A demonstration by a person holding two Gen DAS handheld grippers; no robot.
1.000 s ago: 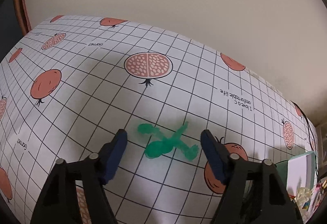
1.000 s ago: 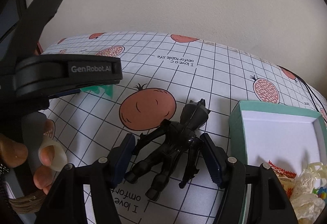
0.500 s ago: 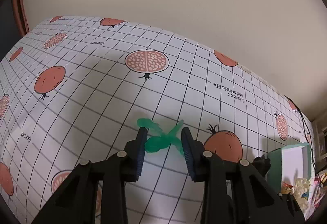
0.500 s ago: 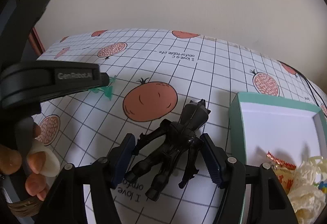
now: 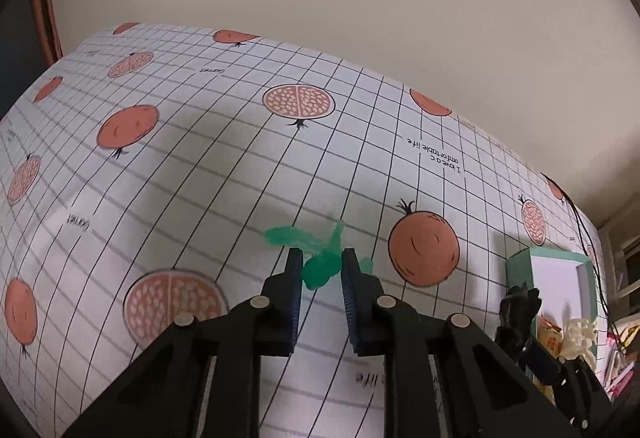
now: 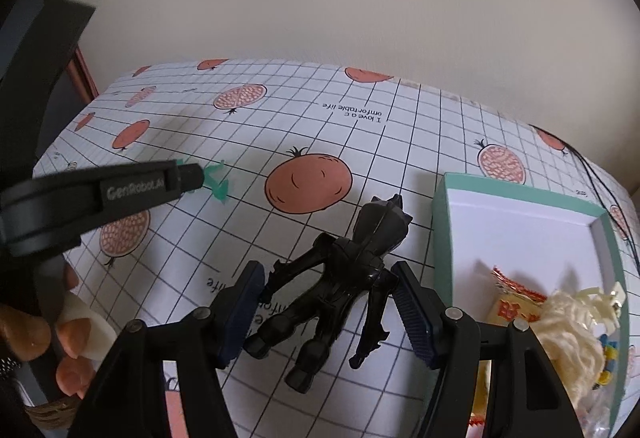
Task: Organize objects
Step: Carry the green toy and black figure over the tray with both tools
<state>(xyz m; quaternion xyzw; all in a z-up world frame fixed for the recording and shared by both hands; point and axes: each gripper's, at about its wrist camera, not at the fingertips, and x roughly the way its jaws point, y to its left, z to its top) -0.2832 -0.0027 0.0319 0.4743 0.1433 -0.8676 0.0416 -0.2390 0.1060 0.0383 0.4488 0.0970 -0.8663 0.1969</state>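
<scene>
**Both grippers on toys, box waiting at right**

Left gripper (image 5: pixel 318 270): fingers pinched in on the small translucent green plastic figure (image 5: pixel 320 268), which sits just off the pomegranate-print grid tablecloth (image 5: pixel 200 166) or barely on it; can't tell which. Step in hand, prob: green figure gripped, lift under way.

Right gripper (image 6: pixel 328 302): fingers spread w/ the black plastic winged creature figure (image 6: pixel 344 270) lying between them on the cloth. Pads look near or touching its limbs, but not squeezed in. Not gripped yet, by my read.

Teal-rimmed shallow cardboard box w/ white inside (image 6: pixel 440 222) sits just right of the black figure; it holds a red-orange snack packet (image 6: pixel 514 302) and a cream lacy bundle (image 6: pixel 572 322).

Next, likely: carry green figure rightward over to the box and drop it in a free white patch; right gripper needs to close on the black torso, not the thin limbs.

Hard to see: the green figure's lower part is hidden by the finger pads, its shape is blurry, and the box's near corner is cut off by the frame.
</scene>
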